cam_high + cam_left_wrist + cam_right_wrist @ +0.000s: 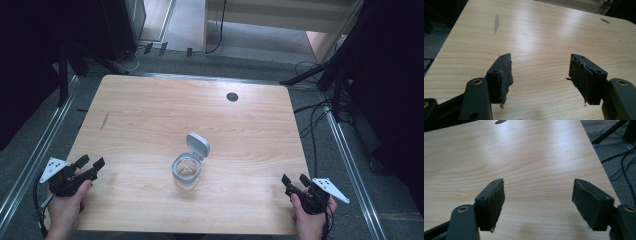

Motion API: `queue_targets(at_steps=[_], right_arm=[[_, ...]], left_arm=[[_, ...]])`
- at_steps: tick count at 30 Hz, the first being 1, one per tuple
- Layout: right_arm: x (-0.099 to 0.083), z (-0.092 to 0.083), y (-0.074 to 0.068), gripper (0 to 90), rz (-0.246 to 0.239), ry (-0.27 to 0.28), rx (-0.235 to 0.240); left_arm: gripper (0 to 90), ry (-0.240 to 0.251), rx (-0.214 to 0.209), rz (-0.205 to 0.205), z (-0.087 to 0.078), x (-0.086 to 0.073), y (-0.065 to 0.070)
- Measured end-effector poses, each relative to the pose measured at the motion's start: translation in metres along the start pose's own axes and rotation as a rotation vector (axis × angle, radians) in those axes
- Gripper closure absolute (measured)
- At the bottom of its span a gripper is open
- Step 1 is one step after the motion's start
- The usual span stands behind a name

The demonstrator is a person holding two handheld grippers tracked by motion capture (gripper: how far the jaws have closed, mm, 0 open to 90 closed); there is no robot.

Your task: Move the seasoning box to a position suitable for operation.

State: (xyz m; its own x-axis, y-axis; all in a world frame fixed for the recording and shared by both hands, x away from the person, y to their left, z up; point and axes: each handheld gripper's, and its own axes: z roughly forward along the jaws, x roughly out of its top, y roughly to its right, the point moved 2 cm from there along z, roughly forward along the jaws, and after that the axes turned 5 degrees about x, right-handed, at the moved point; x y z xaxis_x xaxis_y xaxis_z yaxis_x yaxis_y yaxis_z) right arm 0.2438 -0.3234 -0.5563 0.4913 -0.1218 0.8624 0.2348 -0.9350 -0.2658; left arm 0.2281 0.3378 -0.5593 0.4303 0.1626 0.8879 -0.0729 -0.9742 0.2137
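A small clear glass jar (186,174) with a grey rim stands near the middle of the wooden table (150,110). Its grey hinged lid (198,145) is flipped up behind it. My left gripper (90,162) hovers at the table's near left edge, open, with bare wood between its worn black pads (505,75). At the near right edge my right gripper (294,179) is open too, its pads (496,200) wide apart over bare wood. Both grippers are well away from the jar, one on each side.
A dark round grommet hole (232,96) sits near the table's far edge. A short dark scuff (104,121) marks the left part of the top. Cables (315,115) and stand legs lie on the grey floor to the right.
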Motion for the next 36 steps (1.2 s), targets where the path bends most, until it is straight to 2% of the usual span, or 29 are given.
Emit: queue_targets(at_steps=[2, 3, 4, 6, 9, 12, 14, 19, 21, 22, 23, 24, 29, 32, 33, 34, 36], right_arm=[[-0.001, -0.001, -0.005, 36.0, -0.033, 0.008, -0.007], [-0.001, -0.001, -0.005, 36.0, -0.033, 0.008, -0.007], [-0.001, -0.001, -0.014, 50.1, -0.031, 0.005, 0.027], [0.001, -0.001, -0.024, 58.5, -0.033, 0.018, 0.063], [0.008, 0.001, -0.048, 68.8, -0.048, 0.029, 0.113], [0.012, 0.006, -0.072, 79.2, -0.074, 0.032, 0.161], [0.013, 0.012, -0.089, 84.5, -0.111, 0.022, 0.181], [0.014, 0.028, -0.127, 88.8, -0.147, 0.001, 0.250], [0.015, 0.035, -0.142, 89.2, -0.157, -0.007, 0.274], [0.015, 0.035, -0.142, 89.2, -0.157, -0.007, 0.274], [0.014, 0.040, -0.155, 89.2, -0.173, -0.016, 0.292], [0.013, 0.043, -0.161, 89.2, -0.178, -0.018, 0.301], [0.010, 0.056, -0.183, 89.2, -0.186, -0.034, 0.336], [0.007, 0.063, -0.194, 89.2, -0.172, -0.048, 0.352], [0.007, 0.063, -0.194, 89.2, -0.172, -0.048, 0.352], [0.005, 0.067, -0.202, 89.5, -0.167, -0.058, 0.356], [0.004, 0.070, -0.208, 89.6, -0.172, -0.062, 0.354]], left_arm=[[39.7, -0.002, 0.016, 0.009, 0.000, 0.001, 0.004], [44.3, -0.002, 0.016, 0.009, 0.000, 0.001, 0.004], [48.6, -0.006, 0.006, 0.002, 0.001, 0.003, 0.010], [55.1, -0.018, -0.031, -0.005, 0.005, 0.006, 0.020], [64.3, -0.031, -0.081, 0.022, 0.013, 0.010, 0.044], [72.3, -0.053, -0.152, 0.058, 0.021, 0.013, 0.070], [77.6, -0.057, -0.186, 0.067, 0.026, 0.015, 0.082], [85.8, -0.071, -0.239, 0.085, 0.036, 0.021, 0.110], [86.8, -0.071, -0.244, 0.096, 0.038, 0.023, 0.118], [87.1, -0.071, -0.244, 0.096, 0.038, 0.023, 0.118], [87.1, -0.073, -0.255, 0.105, 0.041, 0.024, 0.124], [87.1, -0.076, -0.259, 0.104, 0.043, 0.025, 0.127], [87.2, -0.090, -0.280, 0.103, 0.048, 0.024, 0.136], [87.2, -0.111, -0.308, 0.129, 0.052, 0.021, 0.149], [87.2, -0.111, -0.308, 0.129, 0.052, 0.021, 0.149], [87.2, -0.117, -0.323, 0.143, 0.053, 0.019, 0.155], [87.1, -0.121, -0.337, 0.155, 0.053, 0.019, 0.160]])
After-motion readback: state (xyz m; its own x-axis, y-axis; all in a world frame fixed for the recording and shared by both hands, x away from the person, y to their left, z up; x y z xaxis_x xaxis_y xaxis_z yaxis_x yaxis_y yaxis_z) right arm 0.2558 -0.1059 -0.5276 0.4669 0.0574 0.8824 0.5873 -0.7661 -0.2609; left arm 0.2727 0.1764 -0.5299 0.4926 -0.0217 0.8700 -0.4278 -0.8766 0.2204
